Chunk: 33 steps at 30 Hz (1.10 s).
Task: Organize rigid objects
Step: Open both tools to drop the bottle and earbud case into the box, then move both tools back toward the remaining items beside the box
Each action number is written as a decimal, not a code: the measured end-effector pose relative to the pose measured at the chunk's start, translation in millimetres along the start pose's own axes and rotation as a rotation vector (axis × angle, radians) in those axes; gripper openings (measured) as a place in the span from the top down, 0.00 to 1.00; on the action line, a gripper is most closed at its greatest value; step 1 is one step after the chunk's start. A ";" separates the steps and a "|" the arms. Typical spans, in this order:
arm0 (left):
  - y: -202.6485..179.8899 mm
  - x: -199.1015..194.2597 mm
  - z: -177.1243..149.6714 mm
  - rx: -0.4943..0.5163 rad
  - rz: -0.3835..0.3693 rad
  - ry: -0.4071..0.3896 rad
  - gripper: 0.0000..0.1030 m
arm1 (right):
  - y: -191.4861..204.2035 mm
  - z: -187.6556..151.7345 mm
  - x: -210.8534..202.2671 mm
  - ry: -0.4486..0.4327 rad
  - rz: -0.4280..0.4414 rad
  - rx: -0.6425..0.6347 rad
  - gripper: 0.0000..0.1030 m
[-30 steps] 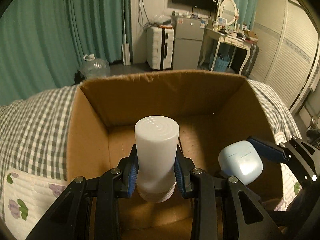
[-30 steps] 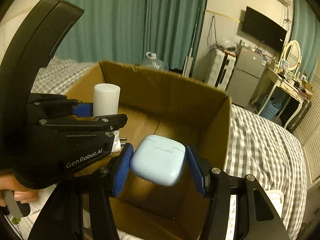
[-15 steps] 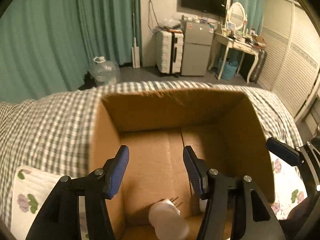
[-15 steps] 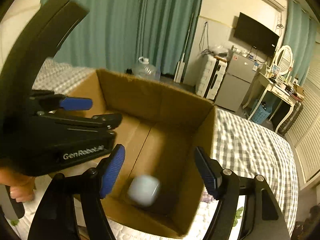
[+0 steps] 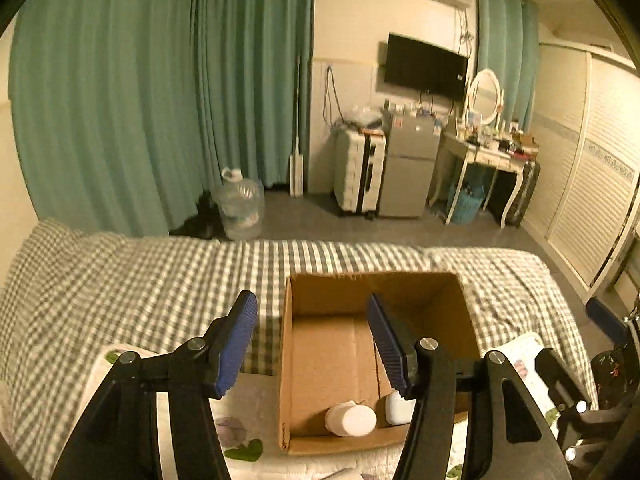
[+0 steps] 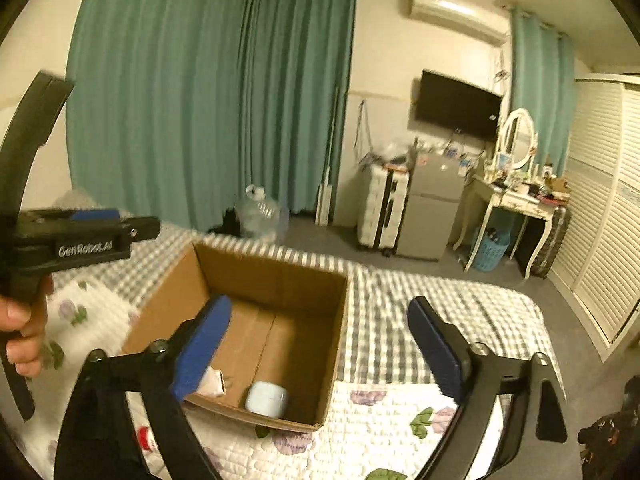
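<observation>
White bottle [image 5: 351,420] and pale blue case [image 6: 267,399] now lie on floor of cardboard box [image 5: 464,312] on bed, dropped from grip a second ago. Left tongs [image 5: 312,340] and right tongs [image 6: 316,344] both empty, jaws opening, lifted clear above box. Two items stowed.

We see a matt brown cardboard box [image 5: 460,304] on a checked cloth bed cover [image 5: 140,280]. Inside lie a smooth white plastic bottle [image 5: 351,420] and a glossy pale-blue plastic case [image 6: 267,399]. Ribbed blue pads [image 5: 236,340] line the matt black left gripper [image 5: 314,342].
</observation>
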<state>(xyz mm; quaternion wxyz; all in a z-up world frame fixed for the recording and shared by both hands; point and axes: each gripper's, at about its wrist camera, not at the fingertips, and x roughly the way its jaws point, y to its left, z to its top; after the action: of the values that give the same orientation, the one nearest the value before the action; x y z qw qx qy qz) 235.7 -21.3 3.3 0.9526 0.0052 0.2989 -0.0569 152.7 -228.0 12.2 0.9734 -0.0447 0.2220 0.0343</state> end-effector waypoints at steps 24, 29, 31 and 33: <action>6.1 -120.5 -36.0 0.122 0.086 -0.224 0.39 | 43.3 8.9 -125.8 -0.146 -0.020 -0.049 0.00; 19.0 -113.6 -60.1 0.074 0.053 -0.193 0.39 | 57.6 -12.5 -120.5 -0.121 -0.022 -0.061 0.00; 21.1 -108.7 -70.1 0.072 0.060 -0.185 0.39 | 60.8 -18.6 -116.7 -0.108 -0.017 -0.055 0.00; 24.8 -101.5 -80.1 0.067 0.053 -0.168 0.39 | 63.3 -27.3 -111.3 -0.089 -0.008 -0.050 0.00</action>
<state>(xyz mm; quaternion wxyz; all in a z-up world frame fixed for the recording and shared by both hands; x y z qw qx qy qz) 110.3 17.6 -5.2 0.9748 0.0400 0.2156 -0.0420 35.4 -173.1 31.6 0.9811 -0.0685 0.1772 0.0380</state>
